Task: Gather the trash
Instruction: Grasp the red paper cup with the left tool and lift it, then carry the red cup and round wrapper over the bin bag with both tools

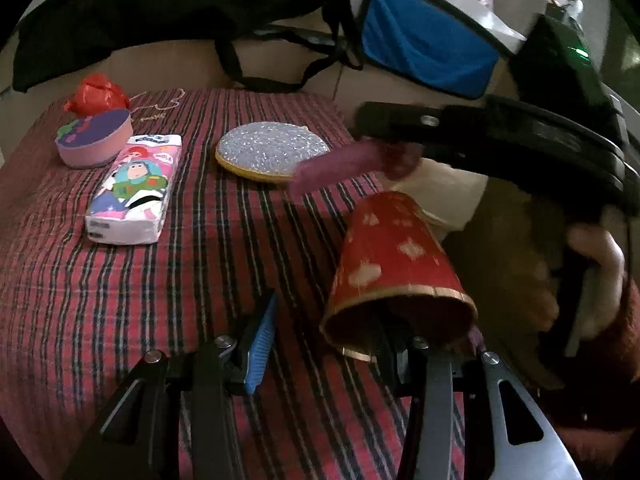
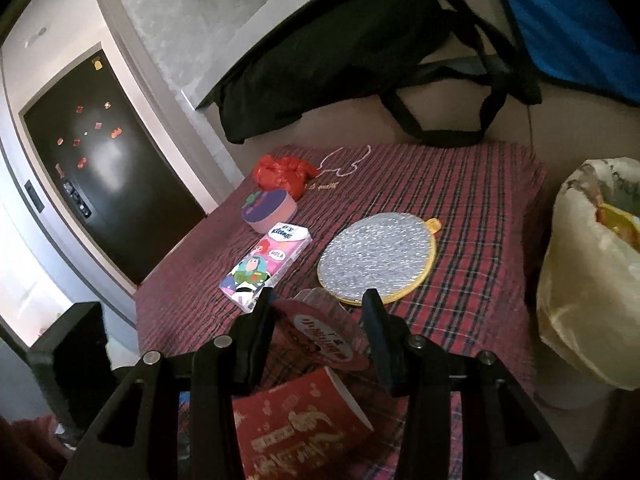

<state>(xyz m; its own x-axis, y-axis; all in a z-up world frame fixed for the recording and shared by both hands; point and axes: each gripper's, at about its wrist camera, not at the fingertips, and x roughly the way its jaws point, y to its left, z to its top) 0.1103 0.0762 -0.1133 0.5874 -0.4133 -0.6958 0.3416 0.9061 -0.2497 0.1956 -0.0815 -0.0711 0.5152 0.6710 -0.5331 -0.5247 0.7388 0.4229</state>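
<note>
In the left wrist view, a red paper cup [image 1: 394,268] with pale marks hangs upside down at my left gripper [image 1: 324,332]; its rim sits over the right finger while the blue-padded left finger [image 1: 262,344] stands apart. The right gripper's body [image 1: 500,148] crosses above it, with a blurred purple-red wrapper [image 1: 340,166] at its tip. In the right wrist view, my right gripper [image 2: 320,312] is shut on a clear-edged red lid or wrapper [image 2: 324,332], above the red cup [image 2: 296,420]. A crumpled red plastic bag [image 2: 284,174] lies at the far side of the striped cloth [image 2: 460,200].
A pink round box [image 2: 270,208], a cartoon tissue pack [image 2: 266,264] and a silver round pad [image 2: 376,258] lie on the cloth. A lined bin with trash [image 2: 592,272] stands at the right. A black bag [image 2: 340,48] and a blue bag [image 2: 568,20] lie behind.
</note>
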